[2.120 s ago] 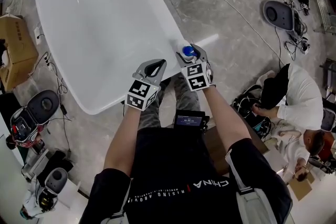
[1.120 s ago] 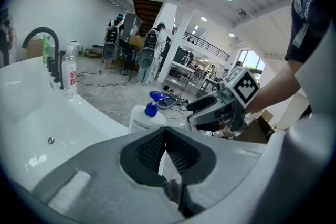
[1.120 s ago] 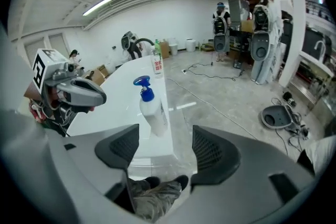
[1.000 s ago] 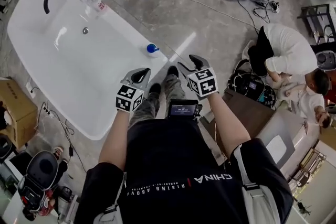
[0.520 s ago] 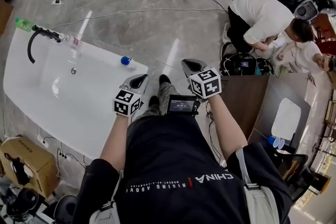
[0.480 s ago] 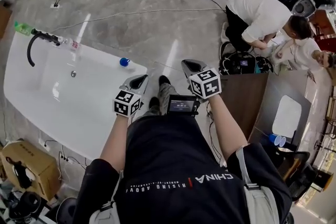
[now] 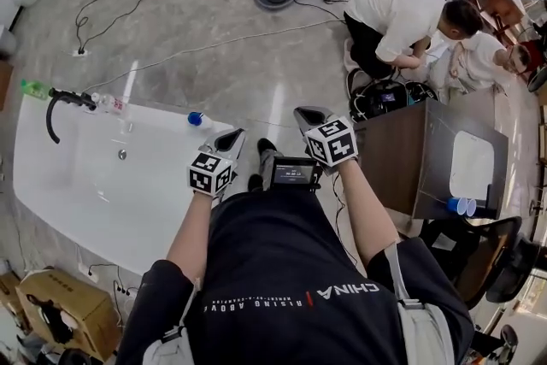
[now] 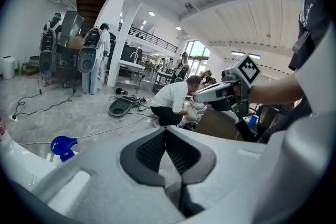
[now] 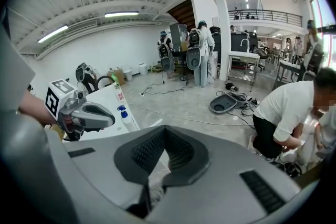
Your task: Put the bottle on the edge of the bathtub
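The bottle (image 7: 197, 120), white with a blue spray cap, stands upright on the near rim of the white bathtub (image 7: 51, 209). It also shows low at the left in the left gripper view (image 8: 63, 147) and next to the tub in the right gripper view (image 9: 123, 113). My left gripper (image 7: 235, 135) hovers a little to the right of the bottle, shut and empty. Further right, over the floor, my right gripper (image 7: 301, 112) is held shut with nothing in it. In both gripper views the pads meet at the tips (image 8: 165, 128) (image 9: 164, 128).
A black faucet (image 7: 64, 103), a clear bottle (image 7: 109, 104) and a green bottle (image 7: 32, 88) sit at the tub's far end. A brown cabinet (image 7: 402, 154) stands on the right, and two people crouch beyond it (image 7: 402, 13). Cables cross the floor. A cardboard box (image 7: 60, 312) lies at the lower left.
My right gripper was at the bottle on the tub rim, then drew back and its jaws came together. The view has swung right, and the bottle stays on the rim, now farther from both grippers.
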`<state>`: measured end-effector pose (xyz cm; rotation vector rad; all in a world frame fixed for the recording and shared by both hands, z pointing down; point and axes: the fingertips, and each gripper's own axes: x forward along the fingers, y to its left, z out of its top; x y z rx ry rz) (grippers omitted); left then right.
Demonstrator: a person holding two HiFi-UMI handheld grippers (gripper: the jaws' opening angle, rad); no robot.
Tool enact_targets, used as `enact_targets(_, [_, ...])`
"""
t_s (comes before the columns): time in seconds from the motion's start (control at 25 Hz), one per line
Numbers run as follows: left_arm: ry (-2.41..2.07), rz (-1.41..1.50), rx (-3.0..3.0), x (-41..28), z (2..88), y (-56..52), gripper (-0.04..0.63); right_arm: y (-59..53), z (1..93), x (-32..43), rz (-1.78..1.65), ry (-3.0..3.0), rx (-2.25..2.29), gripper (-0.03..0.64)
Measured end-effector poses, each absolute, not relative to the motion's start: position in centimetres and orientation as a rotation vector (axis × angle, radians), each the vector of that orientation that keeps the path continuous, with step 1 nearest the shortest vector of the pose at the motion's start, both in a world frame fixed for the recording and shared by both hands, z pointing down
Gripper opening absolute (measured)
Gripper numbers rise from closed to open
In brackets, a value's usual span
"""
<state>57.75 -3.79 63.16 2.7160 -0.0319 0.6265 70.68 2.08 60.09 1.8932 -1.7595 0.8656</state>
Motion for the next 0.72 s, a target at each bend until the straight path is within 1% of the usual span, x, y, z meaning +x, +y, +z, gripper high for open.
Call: enact_targets(0.72, [-0.007, 0.639, 2.744, 58.51, 62.56, -2.70, 0.009, 3.25, 59.88, 70.51, 0.880, -1.769, 1.880, 0.009])
